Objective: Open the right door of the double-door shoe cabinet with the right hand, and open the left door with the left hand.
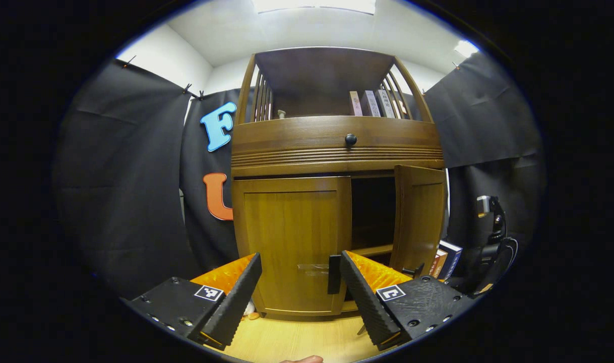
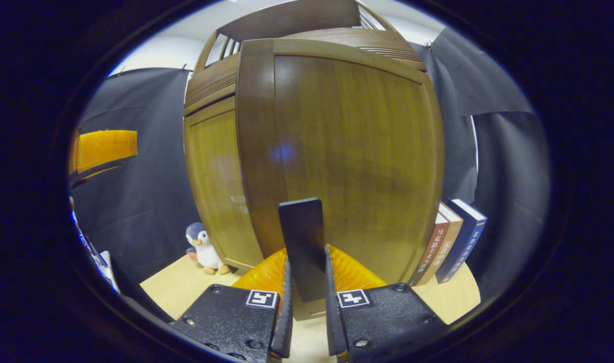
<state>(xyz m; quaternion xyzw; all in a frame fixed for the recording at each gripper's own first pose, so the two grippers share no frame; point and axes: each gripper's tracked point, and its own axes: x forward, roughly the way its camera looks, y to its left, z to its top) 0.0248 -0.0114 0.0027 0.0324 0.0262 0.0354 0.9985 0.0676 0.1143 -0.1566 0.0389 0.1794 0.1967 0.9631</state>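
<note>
Your right gripper (image 2: 307,302) clamps the right door (image 2: 347,151) handle (image 2: 302,247); door ajar. Your left gripper (image 1: 301,282) is wide, approx. at closed left door (image 1: 292,242) handle (image 1: 334,274).

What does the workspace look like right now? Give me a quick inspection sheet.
Surface: light wooden tabletop under the cabinet.
Job's things: shoe cabinet; right door swung open, left door closed, its dark handle untouched.
Clutter: books standing right of the cabinet, more books on the top shelf, penguin plush at the left corner.
Grippers: left gripper open, facing the left door; right gripper shut on right door handle.
Cables: nothing seen.
Surroundings: black cloth booth walls, white ceiling.
</note>
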